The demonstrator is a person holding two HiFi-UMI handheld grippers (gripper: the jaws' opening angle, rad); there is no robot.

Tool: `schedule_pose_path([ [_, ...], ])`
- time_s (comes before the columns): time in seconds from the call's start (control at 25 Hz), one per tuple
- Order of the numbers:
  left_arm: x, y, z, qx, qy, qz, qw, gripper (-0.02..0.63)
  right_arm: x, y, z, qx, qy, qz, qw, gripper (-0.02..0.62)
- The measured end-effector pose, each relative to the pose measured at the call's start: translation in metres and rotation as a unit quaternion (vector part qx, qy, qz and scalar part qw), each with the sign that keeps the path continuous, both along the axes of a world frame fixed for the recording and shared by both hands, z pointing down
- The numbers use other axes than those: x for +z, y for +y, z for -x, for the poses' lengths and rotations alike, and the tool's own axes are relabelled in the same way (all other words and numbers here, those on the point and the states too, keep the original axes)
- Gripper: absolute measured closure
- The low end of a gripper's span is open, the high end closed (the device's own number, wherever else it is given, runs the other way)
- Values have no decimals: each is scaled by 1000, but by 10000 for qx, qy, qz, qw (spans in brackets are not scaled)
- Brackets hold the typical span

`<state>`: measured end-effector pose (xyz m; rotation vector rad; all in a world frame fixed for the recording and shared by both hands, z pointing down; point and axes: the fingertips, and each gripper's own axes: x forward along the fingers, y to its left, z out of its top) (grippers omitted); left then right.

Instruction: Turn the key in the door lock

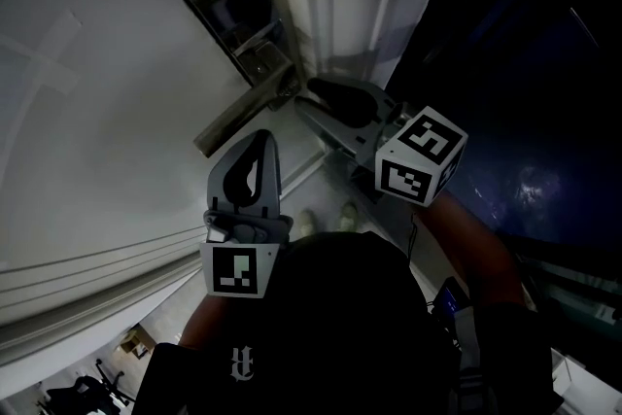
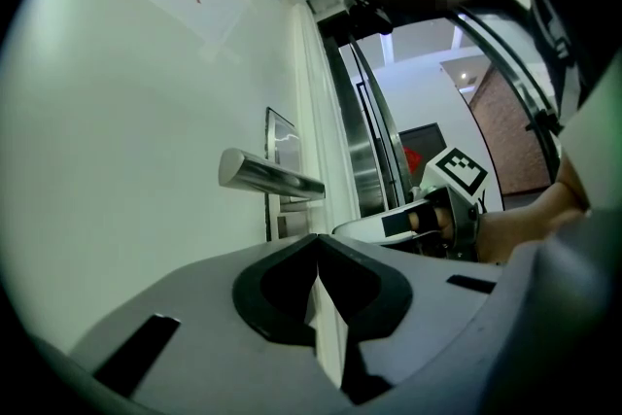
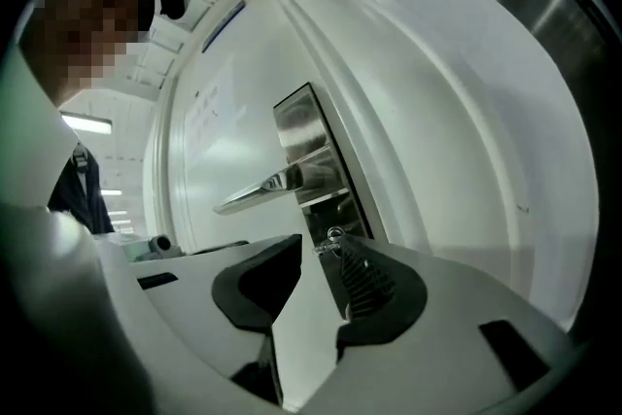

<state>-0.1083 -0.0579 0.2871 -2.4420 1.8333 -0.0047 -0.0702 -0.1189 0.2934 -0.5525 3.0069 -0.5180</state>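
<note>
Two grippers: right gripper point(image 3: 319, 242) fingers apart, small silver key point(image 3: 333, 235) touching its ribbed fingertip; left gripper point(image 2: 316, 243) fingers together, empty

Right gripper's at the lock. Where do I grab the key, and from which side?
Grip the key by its protruding head, just below the lever handle on the lock plate. Come straight at the door, under the handle, as the open right gripper points, fingers either side of the head. Its flat's tilt is too small to read.
</note>
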Motion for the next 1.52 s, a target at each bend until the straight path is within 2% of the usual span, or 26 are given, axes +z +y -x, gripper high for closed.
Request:
schedule_pose_path([
  [0.08,0,0,0,-18,17,20,10000,600,-2,0,2,72,311,-483,9983,486],
  [0.16,0,0,0,-29,18,32,10000,600,-2,2,4,141,774,-1165,9901,486],
  [0.32,1,0,1,-49,15,34,10000,600,-1,8,10,177,1549,-2320,9601,486],
  [0.44,2,1,1,-59,-6,40,10000,600,1,9,11,287,2021,-3061,9299,486],
  [0.56,2,1,2,-69,-15,51,10000,600,1,9,14,450,2519,-3930,8832,486],
  [0.76,2,2,5,-84,-21,63,9999,600,6,9,21,704,3321,-5319,7758,486],
  [0.84,2,2,6,-87,-19,57,9999,600,8,10,24,750,3525,-5705,7380,486],
  [0.92,1,2,7,-93,-8,20,10000,600,10,10,26,777,3660,-5958,7106,486],
  [1.04,1,2,8,-86,-15,16,10000,600,13,9,28,866,3847,-6211,6773,486],
  [1.16,1,2,9,-74,-33,33,10000,600,17,4,30,920,4010,-6329,6559,486],
  [1.28,1,2,10,-65,-33,46,10000,600,20,2,35,936,4100,-6405,6426,488],
  [1.4,1,2,12,-63,-20,49,10000,600,22,-1,39,1022,4095,-6432,6389,491],
  [1.52,1,1,14,-53,-21,36,10000,600,18,-3,41,1176,4028,-6430,6407,547],
])
